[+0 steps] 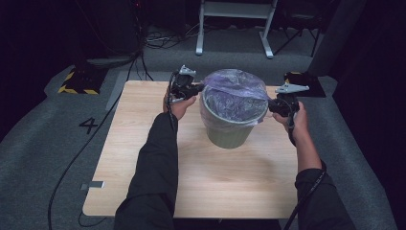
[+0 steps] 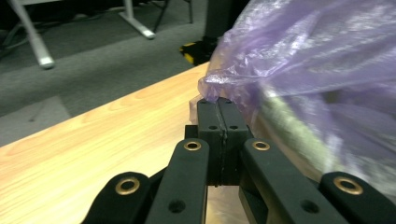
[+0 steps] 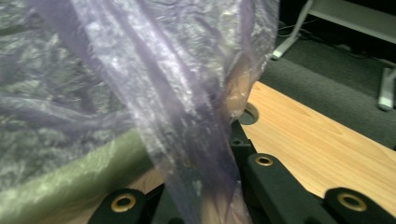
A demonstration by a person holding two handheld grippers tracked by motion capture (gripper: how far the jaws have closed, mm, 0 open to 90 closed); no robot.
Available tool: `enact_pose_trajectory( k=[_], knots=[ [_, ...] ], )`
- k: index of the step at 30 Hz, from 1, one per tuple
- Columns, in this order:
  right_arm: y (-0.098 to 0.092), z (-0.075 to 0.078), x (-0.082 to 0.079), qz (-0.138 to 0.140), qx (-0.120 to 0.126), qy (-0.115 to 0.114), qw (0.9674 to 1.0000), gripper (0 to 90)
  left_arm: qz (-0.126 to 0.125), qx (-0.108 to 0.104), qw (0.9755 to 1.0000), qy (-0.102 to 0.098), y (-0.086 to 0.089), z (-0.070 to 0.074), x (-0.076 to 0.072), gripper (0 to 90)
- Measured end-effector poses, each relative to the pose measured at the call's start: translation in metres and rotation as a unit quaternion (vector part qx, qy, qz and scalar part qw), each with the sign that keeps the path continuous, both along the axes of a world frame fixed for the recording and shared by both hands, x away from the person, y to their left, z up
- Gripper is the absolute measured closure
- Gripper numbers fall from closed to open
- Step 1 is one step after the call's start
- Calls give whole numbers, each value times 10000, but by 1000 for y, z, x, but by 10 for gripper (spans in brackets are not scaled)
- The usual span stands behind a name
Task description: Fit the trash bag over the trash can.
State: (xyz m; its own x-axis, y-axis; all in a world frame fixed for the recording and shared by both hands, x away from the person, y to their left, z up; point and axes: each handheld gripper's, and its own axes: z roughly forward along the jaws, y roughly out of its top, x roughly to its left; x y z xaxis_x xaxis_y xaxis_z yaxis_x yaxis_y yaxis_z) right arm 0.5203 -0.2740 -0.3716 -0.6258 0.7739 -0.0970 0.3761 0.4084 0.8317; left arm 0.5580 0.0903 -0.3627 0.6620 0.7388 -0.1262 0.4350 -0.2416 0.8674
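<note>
Wooden bench carries an olive bin, upright, its long axis vertical and mouth facing up, standing toward the far edge, midway between the side edges. Purple bag lines it, likely being stretched over the rim. Left gripper pinches the bag's edge with jaws closed together; right gripper seems to hold film too, though I cannot tell.

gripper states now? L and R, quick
Left gripper: shut on the edge of the purple bag lining the bin.
Right gripper: at the bag's other side; film drapes over its jaws, cannot tell.
</note>
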Motion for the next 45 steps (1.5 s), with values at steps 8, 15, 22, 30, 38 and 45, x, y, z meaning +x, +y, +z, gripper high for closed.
enact_pose_trajectory(
  k=[8, 15, 22, 30, 38, 45],
  knots=[
    [-1, -6, -13, 417, 31, -31, 9991, 900, -359, 151, 9992, 50, 0, -3, -12, 897],
    [-1, -9, -33, 712, -53, -111, 9974, 900, -731, 276, 9969, -35, 3, -6, -36, 898],
    [-2, -7, -61, 1028, -80, -164, 9945, 900, -971, 268, 9947, -201, 14, -8, -63, 897],
    [-17, 9, -80, 693, -326, -522, 9957, 707, -521, 231, 9969, -545, 37, 9, -76, 694],
    [-33, 23, -92, 482, -343, -803, 9950, 428, -668, 61, 9931, -961, 46, 25, -85, 385],
    [-36, 32, -97, 660, -184, -1071, 9919, 311, -742, 185, 9925, -949, 36, 28, -76, 390]
  ],
)
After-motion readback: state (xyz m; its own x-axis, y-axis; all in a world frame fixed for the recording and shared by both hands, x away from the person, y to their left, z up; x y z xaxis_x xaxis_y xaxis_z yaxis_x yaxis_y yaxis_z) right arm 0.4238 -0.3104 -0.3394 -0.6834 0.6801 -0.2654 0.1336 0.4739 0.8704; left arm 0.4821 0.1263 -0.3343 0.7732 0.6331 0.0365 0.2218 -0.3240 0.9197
